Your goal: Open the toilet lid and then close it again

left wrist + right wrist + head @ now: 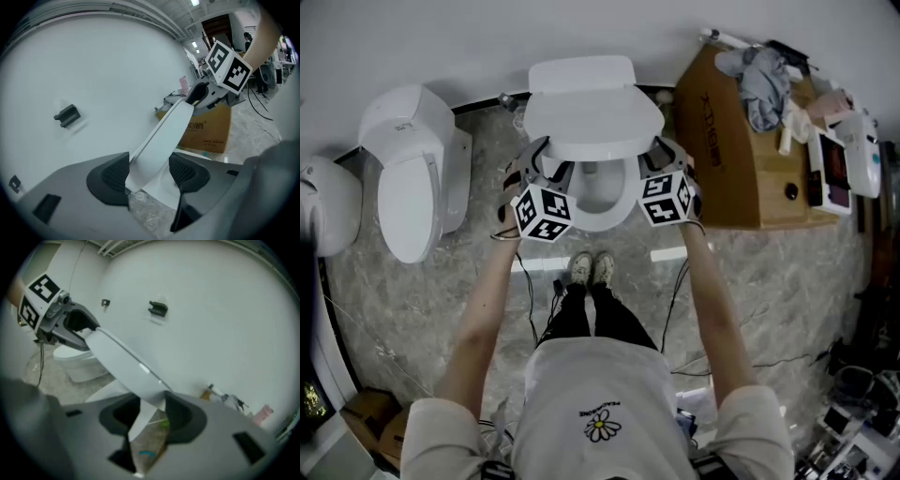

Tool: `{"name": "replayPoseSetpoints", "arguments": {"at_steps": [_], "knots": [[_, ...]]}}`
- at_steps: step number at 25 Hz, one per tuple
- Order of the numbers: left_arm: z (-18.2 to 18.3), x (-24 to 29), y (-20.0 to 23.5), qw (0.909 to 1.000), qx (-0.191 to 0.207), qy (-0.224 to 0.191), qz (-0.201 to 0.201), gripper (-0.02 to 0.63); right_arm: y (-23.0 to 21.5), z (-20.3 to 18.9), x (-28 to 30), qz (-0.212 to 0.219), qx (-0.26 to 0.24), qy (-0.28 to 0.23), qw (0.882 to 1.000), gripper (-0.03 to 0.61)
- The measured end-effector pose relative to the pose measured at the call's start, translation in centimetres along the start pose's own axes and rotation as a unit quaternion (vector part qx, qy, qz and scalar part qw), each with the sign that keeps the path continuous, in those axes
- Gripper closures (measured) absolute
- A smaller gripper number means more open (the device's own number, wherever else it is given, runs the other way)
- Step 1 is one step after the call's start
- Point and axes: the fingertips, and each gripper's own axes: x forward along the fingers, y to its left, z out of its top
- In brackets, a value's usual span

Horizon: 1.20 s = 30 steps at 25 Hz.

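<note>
The white toilet lid (593, 117) stands partly raised over the bowl (605, 220), which sits against the wall in the head view. My left gripper (546, 155) is at the lid's left edge and my right gripper (661, 150) at its right edge. In the left gripper view the lid (161, 140) runs between the open jaws of the left gripper (149, 176), with the right gripper (206, 93) at its far side. In the right gripper view the lid (126, 366) lies between the open jaws of the right gripper (153, 413), and the left gripper (77, 329) is across from it.
A second white toilet (412, 178) stands to the left. A cardboard box (722, 141) piled with cloth and bottles stands to the right of the toilet. Cables (530, 300) trail over the marble floor near the person's shoes (591, 267). A dark bracket (158, 308) is on the wall.
</note>
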Motion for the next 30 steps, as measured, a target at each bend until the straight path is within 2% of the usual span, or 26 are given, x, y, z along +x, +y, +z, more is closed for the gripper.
{"name": "replayPoseSetpoints", "arguments": {"at_steps": [7, 16, 24, 30], "knots": [[-3.3, -1.3, -4.6, 0.9975, 0.007, 0.032, -0.063, 0.325, 3.2, -4.8, -0.7, 0.026, -0.009, 0.058, 0.998, 0.388], [-7.1, -2.0, -9.2, 0.9915, 0.024, 0.063, -0.111, 0.324, 6.8, -10.0, -1.0, 0.071, 0.004, 0.108, 0.992, 0.377], [-10.1, -1.7, -12.7, 0.985, -0.015, 0.086, -0.149, 0.325, 9.6, -14.7, -0.3, 0.106, 0.01, 0.147, 0.983, 0.377], [-13.4, -1.5, -15.6, 0.9771, -0.006, 0.111, -0.181, 0.325, 12.2, -18.1, 0.4, 0.134, 0.006, 0.181, 0.974, 0.377]]}}
